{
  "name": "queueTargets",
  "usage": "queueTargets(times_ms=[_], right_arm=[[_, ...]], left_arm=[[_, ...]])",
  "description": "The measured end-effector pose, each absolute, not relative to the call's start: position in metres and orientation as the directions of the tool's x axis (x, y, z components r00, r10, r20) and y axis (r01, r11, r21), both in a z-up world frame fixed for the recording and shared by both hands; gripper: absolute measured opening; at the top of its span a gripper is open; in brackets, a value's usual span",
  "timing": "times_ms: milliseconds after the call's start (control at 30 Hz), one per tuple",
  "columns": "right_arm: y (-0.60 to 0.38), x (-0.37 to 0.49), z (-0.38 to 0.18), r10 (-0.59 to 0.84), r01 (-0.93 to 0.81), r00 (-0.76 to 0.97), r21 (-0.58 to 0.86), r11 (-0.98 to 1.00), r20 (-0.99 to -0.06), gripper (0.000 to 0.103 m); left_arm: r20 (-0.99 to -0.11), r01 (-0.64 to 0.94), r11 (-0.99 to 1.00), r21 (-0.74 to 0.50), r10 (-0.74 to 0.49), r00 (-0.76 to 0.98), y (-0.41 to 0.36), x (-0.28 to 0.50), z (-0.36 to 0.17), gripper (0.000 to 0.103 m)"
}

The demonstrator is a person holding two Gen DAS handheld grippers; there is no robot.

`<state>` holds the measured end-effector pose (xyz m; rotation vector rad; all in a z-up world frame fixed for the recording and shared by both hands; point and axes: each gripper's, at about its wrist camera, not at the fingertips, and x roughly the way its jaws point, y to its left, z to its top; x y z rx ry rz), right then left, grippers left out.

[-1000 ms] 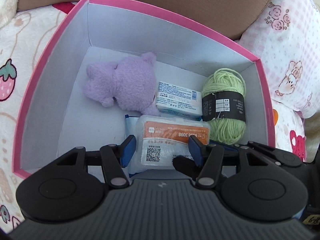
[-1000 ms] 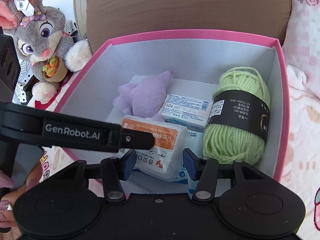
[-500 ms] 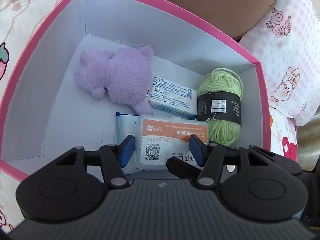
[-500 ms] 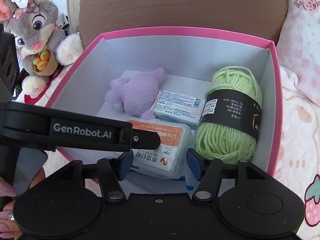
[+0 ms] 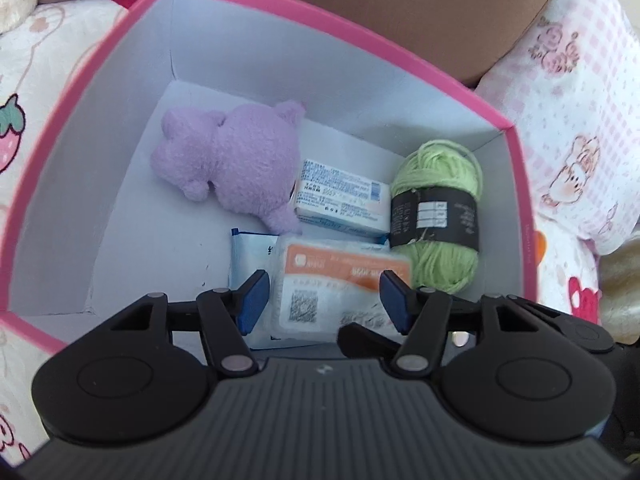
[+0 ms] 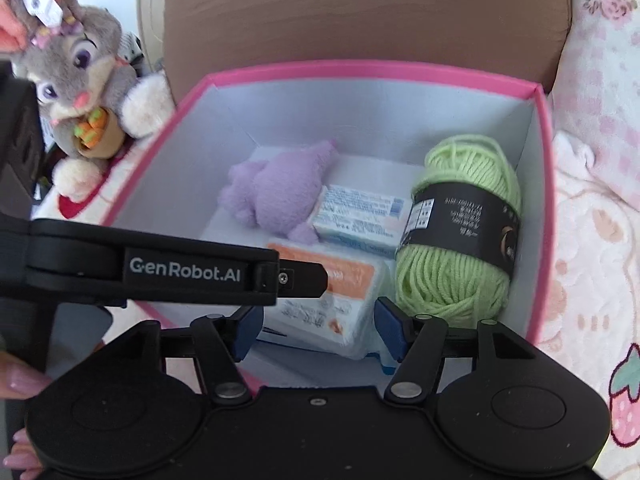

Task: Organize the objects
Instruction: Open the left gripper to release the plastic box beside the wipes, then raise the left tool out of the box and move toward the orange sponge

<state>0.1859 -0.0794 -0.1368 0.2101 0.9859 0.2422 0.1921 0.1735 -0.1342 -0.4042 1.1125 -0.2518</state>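
A pink box (image 5: 408, 52) with white inner walls holds a purple plush toy (image 5: 236, 164), a white and blue carton (image 5: 342, 204), a green yarn ball (image 5: 438, 208) with a black label, and a clear packet with an orange label (image 5: 328, 284) lying on a blue pouch (image 5: 250, 248). My left gripper (image 5: 322, 300) is open above the near part of the box, over the orange-label packet. My right gripper (image 6: 318, 328) is open too, over the same packet (image 6: 340, 280), with the yarn ball (image 6: 460, 236) to its right. The left gripper's body (image 6: 160, 268) crosses the right wrist view.
The box (image 6: 360, 70) sits on pink and white patterned bedding (image 5: 580, 120) against a brown headboard (image 6: 360, 8). A grey rabbit plush (image 6: 76, 68) sits outside the box at the left. A person's fingers (image 6: 20, 380) show at the lower left.
Both grippers drifted slightly over the box; the views shifted a little. Both stay open and the objects in the box have not moved.
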Motion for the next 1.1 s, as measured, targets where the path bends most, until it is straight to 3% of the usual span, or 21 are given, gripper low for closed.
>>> queueTargets(times_ms=[600,967,1100], right_arm=[[-0.07,0.135,-0.083,0.224,-0.161,0.614,0.158,0.974,-0.757,0.066],[-0.062,0.106,-0.06,0.223,-0.19,0.627,0.131,0.973,-0.746,0.066],[-0.066,0.092,-0.052,0.238,-0.19,0.624,0.151,0.97,-0.744,0.067]], left_arm=[[-0.777,0.067,0.916,-0.395,-0.372,0.508,0.179,0.132,-0.064,0.06],[-0.79,0.11,0.956,-0.272,-0.287,0.542,0.16,0.101,-0.035,0.063],[-0.806,0.091,0.979,-0.184,-0.203,0.556,0.151,0.088,-0.034,0.065]])
